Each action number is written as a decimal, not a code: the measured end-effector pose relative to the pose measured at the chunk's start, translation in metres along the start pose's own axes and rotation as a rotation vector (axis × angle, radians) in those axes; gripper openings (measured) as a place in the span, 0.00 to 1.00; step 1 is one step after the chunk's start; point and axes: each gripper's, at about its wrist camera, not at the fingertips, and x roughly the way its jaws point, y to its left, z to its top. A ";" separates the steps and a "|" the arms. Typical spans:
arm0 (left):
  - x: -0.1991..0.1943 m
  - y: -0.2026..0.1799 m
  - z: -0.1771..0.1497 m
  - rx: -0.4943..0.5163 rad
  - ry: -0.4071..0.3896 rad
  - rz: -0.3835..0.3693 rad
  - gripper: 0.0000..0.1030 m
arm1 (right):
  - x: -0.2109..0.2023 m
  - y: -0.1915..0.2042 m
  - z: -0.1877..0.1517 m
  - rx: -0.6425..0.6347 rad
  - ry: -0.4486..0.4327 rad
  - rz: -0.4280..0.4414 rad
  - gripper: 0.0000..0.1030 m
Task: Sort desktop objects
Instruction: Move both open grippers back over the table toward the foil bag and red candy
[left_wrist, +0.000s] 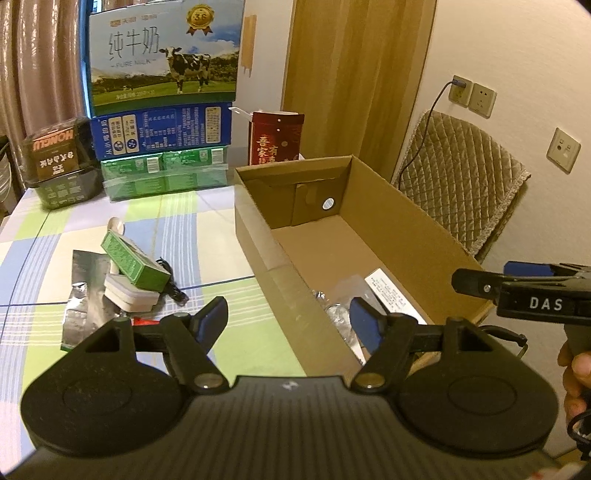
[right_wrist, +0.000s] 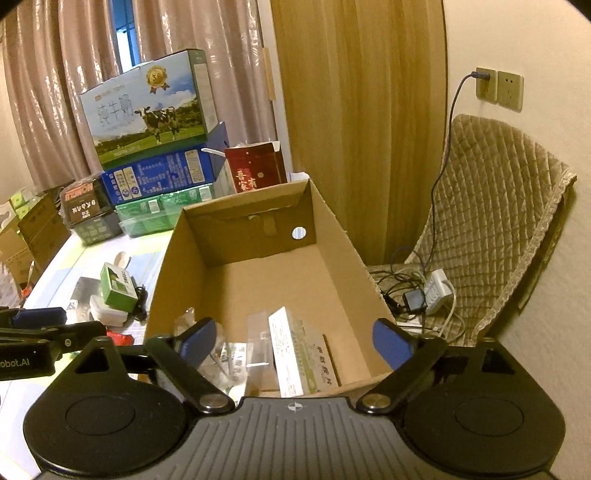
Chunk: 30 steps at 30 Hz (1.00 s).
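An open cardboard box (left_wrist: 406, 229) (right_wrist: 162, 288) stands on the checked tablecloth. At its near end lie a white printed carton (right_wrist: 295, 354) and clear plastic packets (right_wrist: 256, 339). Left of the box sit a small green box (left_wrist: 135, 262) (right_wrist: 118, 286), a white case (left_wrist: 129, 295), a silver foil pouch (left_wrist: 86, 295), a black cable (left_wrist: 171, 284) and a spoon (left_wrist: 116, 225). My left gripper (left_wrist: 289, 314) is open and empty, astride the box's near left wall. My right gripper (right_wrist: 295, 332) hangs open above the box's near end, touching nothing.
Stacked milk cartons (left_wrist: 162, 55), dark boxes (left_wrist: 55, 155) and a red carton (left_wrist: 275, 138) line the table's back. A quilted chair (left_wrist: 461, 192) beside the box carries a power strip and cables (right_wrist: 436, 291). A hand (left_wrist: 576, 373) holds the right gripper.
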 end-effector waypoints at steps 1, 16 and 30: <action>-0.002 0.001 -0.001 -0.002 -0.002 0.002 0.68 | -0.002 0.002 -0.001 0.001 -0.001 0.002 0.91; -0.043 0.040 -0.018 -0.041 -0.034 0.073 0.97 | -0.017 0.049 -0.009 -0.036 0.021 0.046 0.98; -0.086 0.126 -0.055 -0.118 -0.030 0.208 0.99 | -0.021 0.109 -0.026 -0.104 0.035 0.129 0.98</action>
